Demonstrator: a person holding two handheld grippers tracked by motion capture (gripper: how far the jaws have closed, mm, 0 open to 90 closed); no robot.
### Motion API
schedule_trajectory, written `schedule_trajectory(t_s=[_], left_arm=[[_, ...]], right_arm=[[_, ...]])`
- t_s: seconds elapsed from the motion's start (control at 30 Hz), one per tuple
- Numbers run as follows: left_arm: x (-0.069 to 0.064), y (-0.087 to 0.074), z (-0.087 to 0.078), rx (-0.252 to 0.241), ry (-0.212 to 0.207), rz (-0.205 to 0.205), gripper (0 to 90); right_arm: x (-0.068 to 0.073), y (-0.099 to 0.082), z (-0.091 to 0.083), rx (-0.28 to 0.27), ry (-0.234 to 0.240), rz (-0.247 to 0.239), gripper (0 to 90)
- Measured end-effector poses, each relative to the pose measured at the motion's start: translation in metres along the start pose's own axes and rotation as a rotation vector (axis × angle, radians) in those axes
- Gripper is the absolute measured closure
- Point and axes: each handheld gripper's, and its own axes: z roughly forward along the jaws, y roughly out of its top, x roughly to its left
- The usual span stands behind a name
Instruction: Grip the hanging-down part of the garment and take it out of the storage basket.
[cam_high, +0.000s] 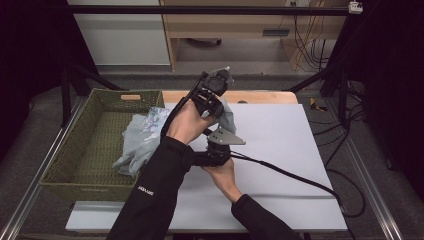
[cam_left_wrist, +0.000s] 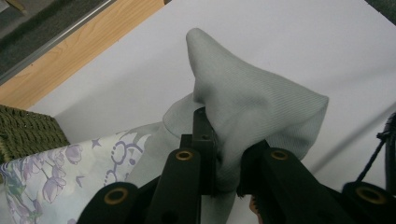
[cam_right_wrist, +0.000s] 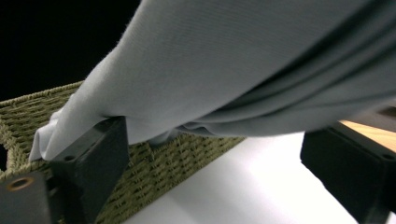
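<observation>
A pale grey-blue garment (cam_high: 141, 139) hangs over the right rim of a green woven basket (cam_high: 75, 155) and rises to my left gripper (cam_high: 216, 102). In the left gripper view that gripper (cam_left_wrist: 224, 156) is shut on a bunched fold of the garment (cam_left_wrist: 254, 100), which peaks above the jaws. A floral-printed part (cam_left_wrist: 60, 175) lies lower left. My right gripper (cam_high: 207, 155) sits lower, under the left forearm. In the right gripper view its jaws stand wide apart (cam_right_wrist: 215, 163), open, with the garment (cam_right_wrist: 233, 60) stretched across above them.
The basket (cam_right_wrist: 187, 154) stands at the table's left. A white sheet (cam_high: 285, 145) covers the table, with a wooden strip (cam_high: 260, 96) along its far edge. A black cable (cam_high: 295, 177) trails right from the right gripper. Shelving and cables stand beyond the table.
</observation>
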Motion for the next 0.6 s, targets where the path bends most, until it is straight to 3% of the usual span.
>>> schedule_trajectory(t_s=[0.1, 0.17, 0.2, 0.27, 0.5, 0.6], left_arm=[[0.0003, -0.0004, -0.0007, 0.002, 0.001, -0.002, 80.7], [0.0002, -0.0006, -0.0005, 0.002, 0.002, -0.003, 80.7], [0.0001, -0.0006, -0.0003, 0.001, 0.001, -0.005, 80.6], [0.0001, -0.0008, -0.0001, 0.001, 0.001, -0.005, 80.7], [0.0051, -0.0037, -0.0031, -0.001, 0.004, -0.012, 80.7], [0.0057, -0.0044, -0.0038, -0.006, 0.008, -0.012, 80.7]], right_arm=[[0.0001, 0.0025, 0.0052, 0.001, 0.003, -0.012, 16.3], [0.0007, 0.0043, 0.0071, -0.005, 0.009, -0.005, 23.6], [0.0023, 0.0049, 0.0086, -0.013, -0.011, 0.009, 27.0], [0.0018, 0.006, 0.0097, -0.022, -0.008, -0.013, 36.1], [0.0023, 0.0083, 0.0102, -0.03, -0.038, -0.027, 78.8], [0.0031, 0.0089, 0.0082, -0.012, -0.038, -0.031, 82.6]])
